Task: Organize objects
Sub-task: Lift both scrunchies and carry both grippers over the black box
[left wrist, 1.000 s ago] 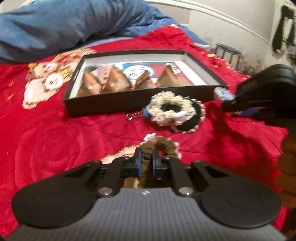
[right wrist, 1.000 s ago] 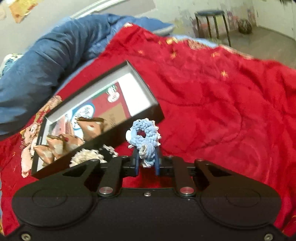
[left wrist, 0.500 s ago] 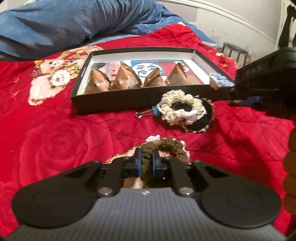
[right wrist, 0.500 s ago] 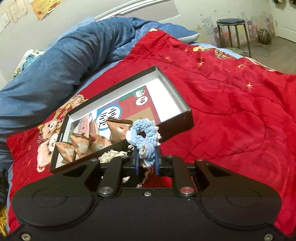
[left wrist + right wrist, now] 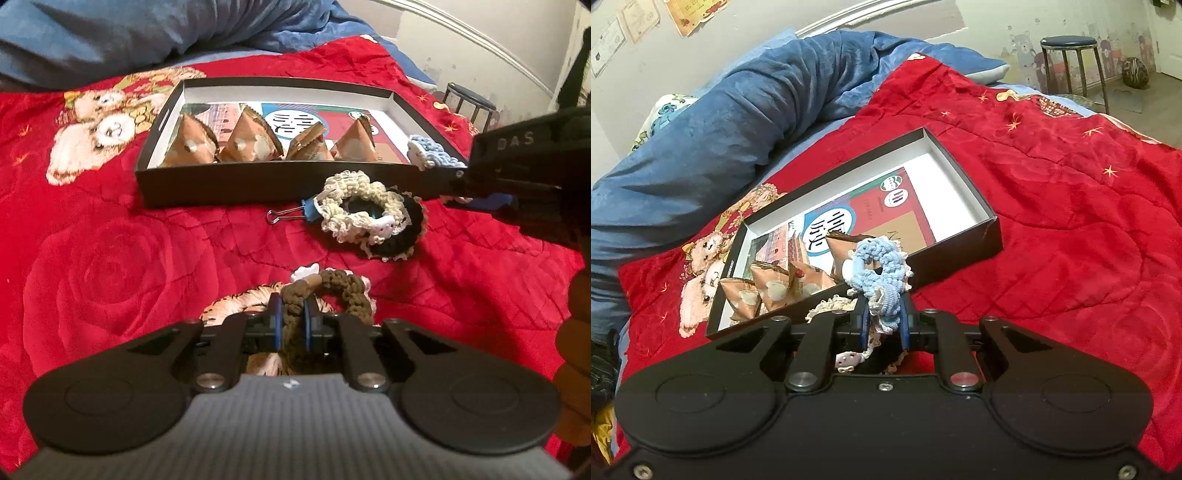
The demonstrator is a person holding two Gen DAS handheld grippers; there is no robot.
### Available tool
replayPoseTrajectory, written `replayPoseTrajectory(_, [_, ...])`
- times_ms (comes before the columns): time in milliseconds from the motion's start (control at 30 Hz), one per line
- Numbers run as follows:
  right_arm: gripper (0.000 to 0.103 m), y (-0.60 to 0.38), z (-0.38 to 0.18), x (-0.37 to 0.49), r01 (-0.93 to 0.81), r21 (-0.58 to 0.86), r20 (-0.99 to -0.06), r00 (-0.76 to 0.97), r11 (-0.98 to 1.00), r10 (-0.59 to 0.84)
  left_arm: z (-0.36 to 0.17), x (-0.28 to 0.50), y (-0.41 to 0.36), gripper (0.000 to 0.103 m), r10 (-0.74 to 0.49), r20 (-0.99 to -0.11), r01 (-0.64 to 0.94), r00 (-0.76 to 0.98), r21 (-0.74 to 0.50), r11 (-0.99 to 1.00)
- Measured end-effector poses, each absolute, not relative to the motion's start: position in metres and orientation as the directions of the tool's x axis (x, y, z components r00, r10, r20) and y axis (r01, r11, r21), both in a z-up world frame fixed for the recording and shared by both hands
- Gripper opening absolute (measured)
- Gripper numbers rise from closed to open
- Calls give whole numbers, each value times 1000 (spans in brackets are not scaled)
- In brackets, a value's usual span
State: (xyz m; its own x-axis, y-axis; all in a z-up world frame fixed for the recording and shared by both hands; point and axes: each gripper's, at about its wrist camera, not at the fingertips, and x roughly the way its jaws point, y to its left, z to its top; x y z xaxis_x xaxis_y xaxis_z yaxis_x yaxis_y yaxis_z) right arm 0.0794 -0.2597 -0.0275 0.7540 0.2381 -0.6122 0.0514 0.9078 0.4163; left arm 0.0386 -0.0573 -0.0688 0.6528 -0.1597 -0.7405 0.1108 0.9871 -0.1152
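- Our left gripper (image 5: 293, 319) has its jaws clenched on a brown crochet scrunchie (image 5: 332, 290), low over the red blanket (image 5: 110, 266)
- Our right gripper (image 5: 882, 314) has its jaws clenched on a light blue scrunchie (image 5: 877, 266), held at the near wall of the black box (image 5: 240, 182)
- Four brown pyramid packets (image 5: 247, 138) sit inside the box
- A cream-and-black scrunchie (image 5: 369, 218) with a binder clip (image 5: 291, 214) lies on the blanket just in front of the box
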Motion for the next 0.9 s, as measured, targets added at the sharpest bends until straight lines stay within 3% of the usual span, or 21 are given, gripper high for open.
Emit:
replayPoseTrajectory(600, [16,-249,-22,79,-7,440,-589,753,898,294,-54,27,-47,10,-162,-659,76,734,-157,985])
replayPoseTrajectory(900, [16,-249,-12,84,-43,480,-545,768,876,336,-37,18,-46,10,-102,-596,51,797,-102,993])
